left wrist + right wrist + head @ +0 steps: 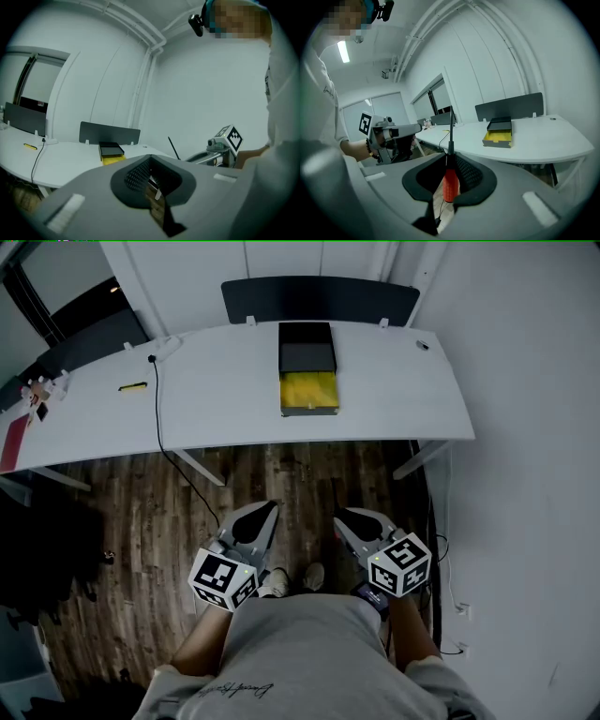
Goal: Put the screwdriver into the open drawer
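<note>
The right gripper is clenched on the red handle of the screwdriver, whose thin shaft points up past the jaw tips, the left gripper is closed on nothing, and the open yellow drawer lies by the middle of the table's far edge, well apart from both.

A desk spans the room ahead, with a panel standing along its far edge. At the middle of the desk, towards the back, sits a small drawer box. Its open drawer is pulled out towards the near edge. Well to the left lies a small pen-like item. Just right of it, a cable runs across the desktop and drops to the floor. Before the desk, over the floor, the left gripper and right gripper sit side by side. The screwdriver stands between the right one's jaws.
</note>
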`<state>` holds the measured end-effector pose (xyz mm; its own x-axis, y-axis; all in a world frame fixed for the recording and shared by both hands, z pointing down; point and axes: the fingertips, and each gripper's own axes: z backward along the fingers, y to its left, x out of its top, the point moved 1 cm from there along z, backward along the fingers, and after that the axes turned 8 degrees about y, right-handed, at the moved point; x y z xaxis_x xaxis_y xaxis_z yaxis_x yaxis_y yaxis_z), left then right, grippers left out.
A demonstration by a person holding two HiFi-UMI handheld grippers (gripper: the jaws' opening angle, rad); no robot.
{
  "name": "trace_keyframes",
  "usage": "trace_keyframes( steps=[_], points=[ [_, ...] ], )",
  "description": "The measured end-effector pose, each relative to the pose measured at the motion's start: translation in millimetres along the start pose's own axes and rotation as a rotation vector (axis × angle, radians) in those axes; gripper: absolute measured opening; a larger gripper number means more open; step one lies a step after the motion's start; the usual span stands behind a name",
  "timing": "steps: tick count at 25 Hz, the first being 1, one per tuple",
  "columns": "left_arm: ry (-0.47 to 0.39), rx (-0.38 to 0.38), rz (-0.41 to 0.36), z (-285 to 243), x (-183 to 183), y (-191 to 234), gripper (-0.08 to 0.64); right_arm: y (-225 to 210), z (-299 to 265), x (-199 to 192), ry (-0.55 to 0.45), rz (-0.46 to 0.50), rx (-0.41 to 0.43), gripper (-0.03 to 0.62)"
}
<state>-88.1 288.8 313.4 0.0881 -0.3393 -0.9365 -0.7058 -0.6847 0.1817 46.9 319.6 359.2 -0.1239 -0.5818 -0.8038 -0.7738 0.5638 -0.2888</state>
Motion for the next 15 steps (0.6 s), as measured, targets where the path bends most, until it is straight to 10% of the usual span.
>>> trace_keyframes(
  steps=[15],
  points=[
    [-0.016, 0.031, -0.003, -9.9, 6.9, -9.6, 0.0, -13.8, 9.9, 8.5, -0.025, 0.015, 0.021, 0.077]
  ],
)
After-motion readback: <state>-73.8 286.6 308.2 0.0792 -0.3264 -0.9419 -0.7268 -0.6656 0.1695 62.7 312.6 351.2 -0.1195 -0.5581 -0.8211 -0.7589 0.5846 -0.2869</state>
